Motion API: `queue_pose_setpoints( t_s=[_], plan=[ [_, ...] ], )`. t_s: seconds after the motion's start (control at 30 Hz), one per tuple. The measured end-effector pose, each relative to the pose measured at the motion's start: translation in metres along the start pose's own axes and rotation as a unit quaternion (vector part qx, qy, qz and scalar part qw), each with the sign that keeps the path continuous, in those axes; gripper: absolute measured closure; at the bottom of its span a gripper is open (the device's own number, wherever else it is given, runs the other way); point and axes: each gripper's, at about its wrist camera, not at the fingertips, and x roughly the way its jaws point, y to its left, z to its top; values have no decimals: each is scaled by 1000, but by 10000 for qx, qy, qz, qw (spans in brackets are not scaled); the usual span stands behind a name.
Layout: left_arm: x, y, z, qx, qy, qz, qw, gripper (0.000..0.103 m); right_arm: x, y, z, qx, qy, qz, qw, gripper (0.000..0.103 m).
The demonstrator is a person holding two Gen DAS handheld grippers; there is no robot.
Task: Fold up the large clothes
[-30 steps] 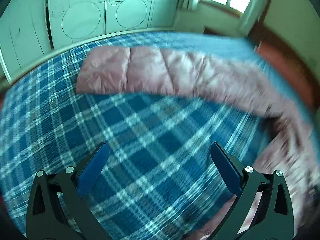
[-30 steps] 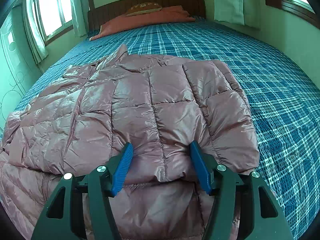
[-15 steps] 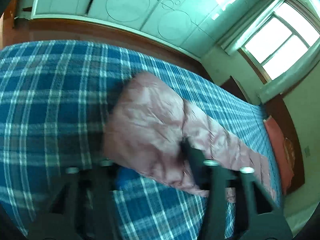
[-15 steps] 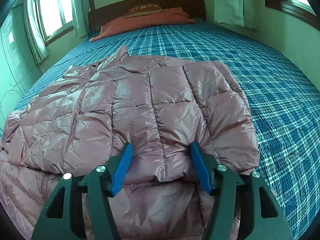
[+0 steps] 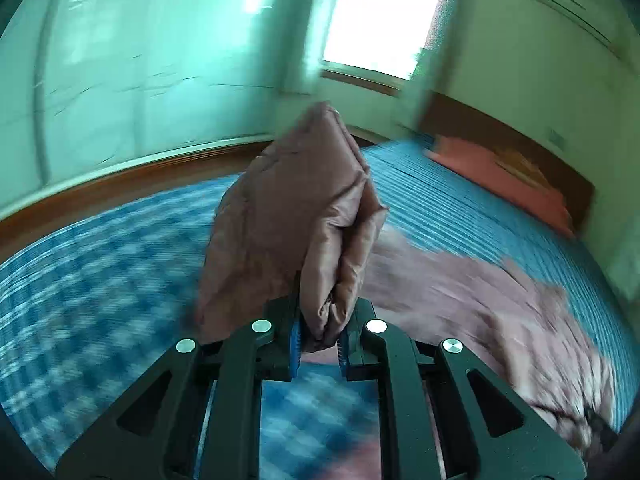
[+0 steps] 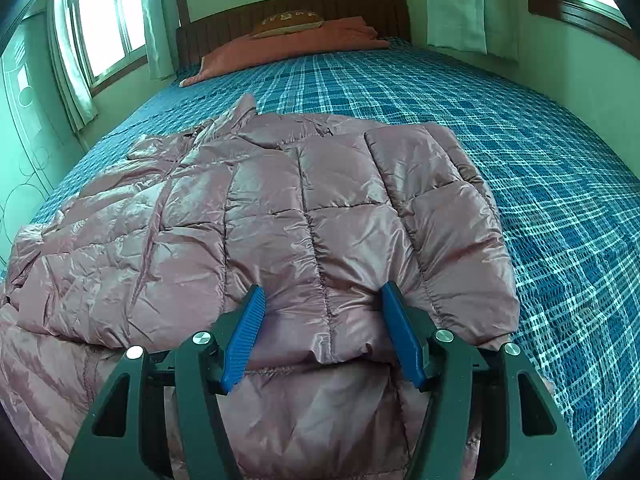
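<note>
Meanwhile, the left gripper (image 5: 318, 344) is closing on a bunched sleeve end (image 5: 296, 216) of the pink puffer jacket (image 6: 280, 220), raised over the plaid bed (image 6: 540, 168). The jacket's body lies rightward; the right gripper (image 6: 322, 332), fingers apart, rests against its hem.

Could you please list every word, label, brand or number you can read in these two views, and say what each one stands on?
No text can be read in either view.
Brown cushion by the headboard: pale marks across it, too small and blurred to read.
Pink puffer jacket, plaid bedspread, both grippers: no lettering visible.
</note>
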Motion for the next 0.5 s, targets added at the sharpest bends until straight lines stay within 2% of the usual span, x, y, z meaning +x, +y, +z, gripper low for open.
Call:
queue_pose_setpoints(
  t_s=[0.1,0.27,0.37,0.5],
  plan=[
    [3,-53,-12,438,121,-379,9983,90,0,-1,0,27,-13,26,10000,43],
    [9,-135,-39,1142,338,-865,9891,90,1,-2,0,53,-25,58,10000,43],
    [18,-185,-59,1569,456,-1058,9809,90,1,-1,-1,57,-31,56,10000,43],
    [27,-226,-88,2052,657,-1195,9692,90,0,-1,-1,54,-29,51,10000,43]
  ],
)
